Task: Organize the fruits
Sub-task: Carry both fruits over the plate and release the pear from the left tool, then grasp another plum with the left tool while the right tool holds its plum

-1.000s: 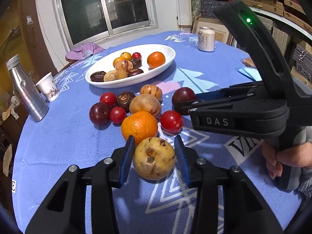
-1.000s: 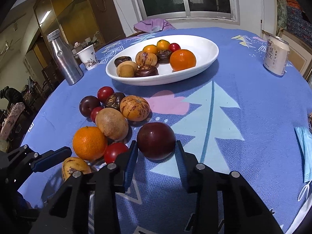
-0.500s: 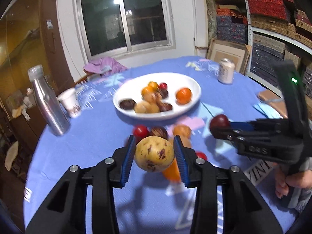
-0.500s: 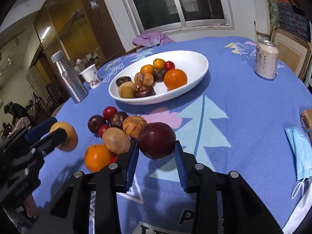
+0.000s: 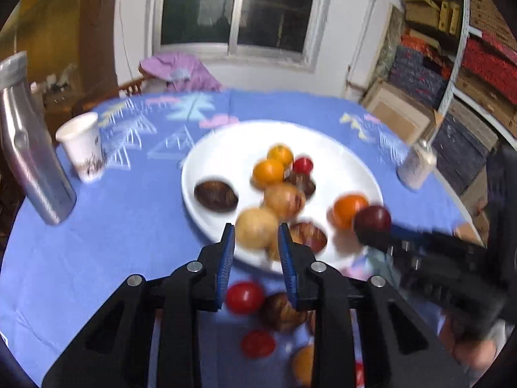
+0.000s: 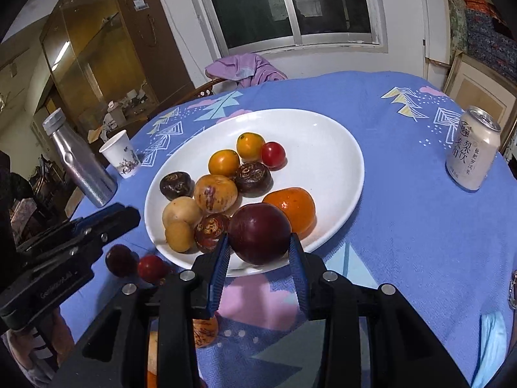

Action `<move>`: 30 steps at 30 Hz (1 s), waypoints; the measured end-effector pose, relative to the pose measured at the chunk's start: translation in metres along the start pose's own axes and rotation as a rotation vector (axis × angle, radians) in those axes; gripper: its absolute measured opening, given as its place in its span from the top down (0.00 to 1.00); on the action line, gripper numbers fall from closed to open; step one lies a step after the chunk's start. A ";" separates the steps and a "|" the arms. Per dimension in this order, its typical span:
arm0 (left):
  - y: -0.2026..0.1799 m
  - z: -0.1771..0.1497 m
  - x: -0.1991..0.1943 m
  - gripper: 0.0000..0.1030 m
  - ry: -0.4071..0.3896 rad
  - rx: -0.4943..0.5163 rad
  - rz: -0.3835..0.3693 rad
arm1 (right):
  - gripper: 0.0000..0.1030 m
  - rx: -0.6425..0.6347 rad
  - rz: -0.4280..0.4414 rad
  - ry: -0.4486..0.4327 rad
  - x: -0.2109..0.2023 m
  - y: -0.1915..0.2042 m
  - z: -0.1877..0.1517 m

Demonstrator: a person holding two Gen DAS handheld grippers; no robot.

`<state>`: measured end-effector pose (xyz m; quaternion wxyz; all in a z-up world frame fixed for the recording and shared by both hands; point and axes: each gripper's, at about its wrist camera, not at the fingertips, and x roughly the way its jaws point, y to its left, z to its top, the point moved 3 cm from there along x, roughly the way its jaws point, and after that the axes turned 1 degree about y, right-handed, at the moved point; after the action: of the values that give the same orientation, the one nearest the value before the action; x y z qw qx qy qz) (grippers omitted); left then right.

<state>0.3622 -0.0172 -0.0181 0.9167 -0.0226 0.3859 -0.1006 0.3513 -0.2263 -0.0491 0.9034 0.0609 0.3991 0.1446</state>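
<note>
A white oval plate [image 6: 339, 148] holds several fruits, among them oranges, tan fruits and dark ones. My right gripper [image 6: 260, 242] is shut on a dark purple plum [image 6: 258, 226], held just above the plate's near rim beside an orange [image 6: 290, 207]. My left gripper [image 5: 255, 236] hangs at the plate's [image 5: 226, 148] near-left rim. Its jaws are closing, almost together. Through their gap shows a tan fruit [image 5: 255, 229] lying on the plate. In the right wrist view the left gripper [image 6: 129, 216] has nothing between its fingers. The yellow spotted fruit is in neither view.
Left of the plate stand a steel bottle [image 6: 79, 168] and a paper cup [image 6: 119, 158]. A drink can [image 6: 471, 152] stands at the right. Loose fruits, among them a red tomato [image 6: 150, 266] and a dark plum [image 6: 119, 260], lie on the blue cloth before the plate.
Both grippers rose from the loose fruits and moved over to the plate. The right still carries the plum. The left lifted the yellow spotted fruit, and now its jaws are narrower with no fruit in them.
</note>
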 end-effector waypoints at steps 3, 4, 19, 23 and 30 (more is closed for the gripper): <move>0.017 -0.025 -0.034 0.35 -0.029 0.037 0.065 | 0.64 0.002 0.021 -0.025 -0.010 0.002 0.001; 0.022 -0.034 -0.042 0.26 -0.030 0.051 0.085 | 0.64 0.000 0.026 -0.032 -0.012 0.003 0.001; 0.037 -0.050 0.007 0.26 0.011 0.137 0.224 | 0.64 -0.001 0.059 -0.023 -0.019 0.011 -0.010; 0.025 -0.054 0.013 0.56 0.041 0.163 0.130 | 0.64 0.002 0.060 -0.025 -0.019 0.011 -0.010; 0.023 -0.058 0.009 0.65 0.048 0.135 0.074 | 0.64 0.015 0.066 -0.034 -0.023 0.007 -0.011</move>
<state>0.3304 0.0052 -0.0680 0.9098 0.0558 0.4007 -0.0930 0.3265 -0.2269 -0.0388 0.9043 0.0833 0.3825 0.1700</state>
